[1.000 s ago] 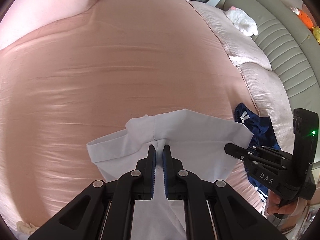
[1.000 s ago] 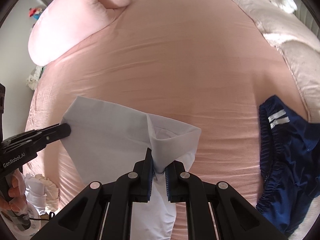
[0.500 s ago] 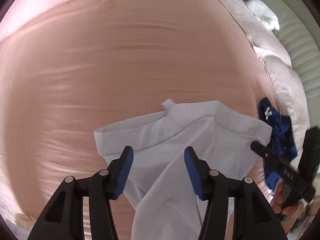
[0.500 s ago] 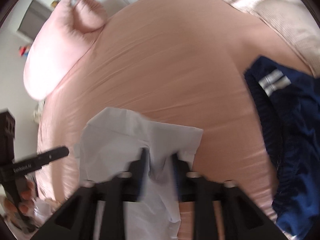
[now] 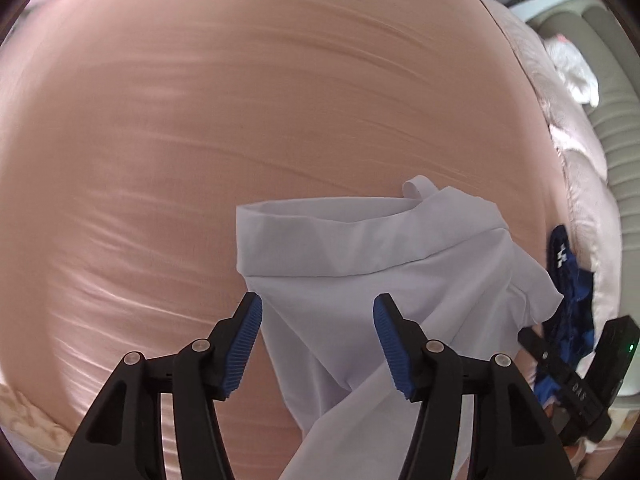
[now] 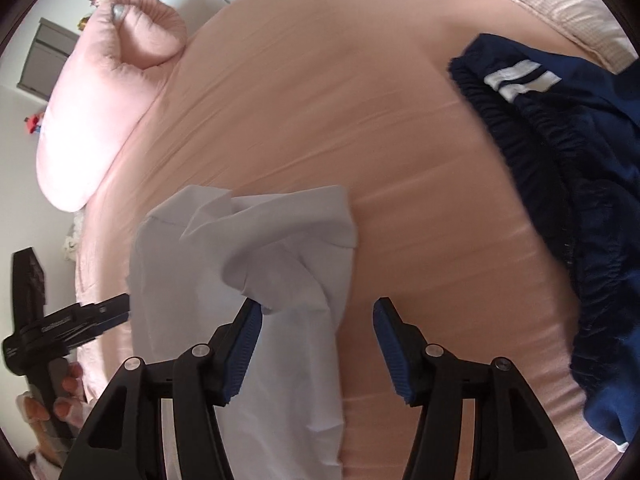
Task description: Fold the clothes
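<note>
Left hand-held gripper (image 5: 318, 312) jaws apart, right hand-held gripper (image 6: 318, 314) jaws opening; white garment (image 5: 360, 280) lies unclamped between both, long axis near-far on bed (image 5: 200, 120).

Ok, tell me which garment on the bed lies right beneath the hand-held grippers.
The pale lavender-white cotton garment; the dark navy shorts with white stripes lie off to the side, clear of both.
</note>
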`<act>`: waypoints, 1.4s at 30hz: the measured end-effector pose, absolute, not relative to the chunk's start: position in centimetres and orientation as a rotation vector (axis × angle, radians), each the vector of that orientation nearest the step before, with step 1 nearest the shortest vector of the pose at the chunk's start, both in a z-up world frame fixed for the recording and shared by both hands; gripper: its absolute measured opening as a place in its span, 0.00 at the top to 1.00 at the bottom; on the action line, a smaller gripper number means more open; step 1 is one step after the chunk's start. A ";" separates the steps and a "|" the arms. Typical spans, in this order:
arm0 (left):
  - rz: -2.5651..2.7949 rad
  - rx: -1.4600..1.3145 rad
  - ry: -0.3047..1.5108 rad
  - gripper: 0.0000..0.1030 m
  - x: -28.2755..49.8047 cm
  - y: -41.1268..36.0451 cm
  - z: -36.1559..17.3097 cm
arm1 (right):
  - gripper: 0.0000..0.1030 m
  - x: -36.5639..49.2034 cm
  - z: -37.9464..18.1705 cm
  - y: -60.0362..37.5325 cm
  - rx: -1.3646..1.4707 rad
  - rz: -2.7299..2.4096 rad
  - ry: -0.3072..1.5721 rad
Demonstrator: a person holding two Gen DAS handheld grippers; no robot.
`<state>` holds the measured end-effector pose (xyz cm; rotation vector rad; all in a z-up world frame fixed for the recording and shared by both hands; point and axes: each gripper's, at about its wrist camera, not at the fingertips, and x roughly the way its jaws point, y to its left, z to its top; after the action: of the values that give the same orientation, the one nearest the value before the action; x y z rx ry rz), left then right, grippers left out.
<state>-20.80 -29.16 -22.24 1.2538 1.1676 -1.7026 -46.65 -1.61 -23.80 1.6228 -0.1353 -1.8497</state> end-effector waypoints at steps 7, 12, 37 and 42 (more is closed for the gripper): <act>-1.680 1.240 1.212 0.46 -20.4 -29.7 -24.2 | 0.42 -46.6 -24.0 -2.5 1.565 -1.842 -0.119; -1.692 1.270 1.158 0.46 -21.0 -29.5 -24.6 | 0.42 -46.9 -24.3 -2.8 1.510 -1.906 -0.089; -1.825 1.107 1.084 0.94 -19.8 -29.6 -24.5 | 0.94 -49.8 -21.2 -3.2 1.371 -2.145 -0.051; -1.840 1.084 0.926 0.94 -18.9 -30.4 -22.5 | 0.94 -50.0 -21.7 -2.3 1.373 -2.118 -0.102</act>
<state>-18.93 -30.37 -22.53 1.0836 0.9262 -1.8403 -49.97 -2.33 -21.67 1.3734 -0.1023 -2.1180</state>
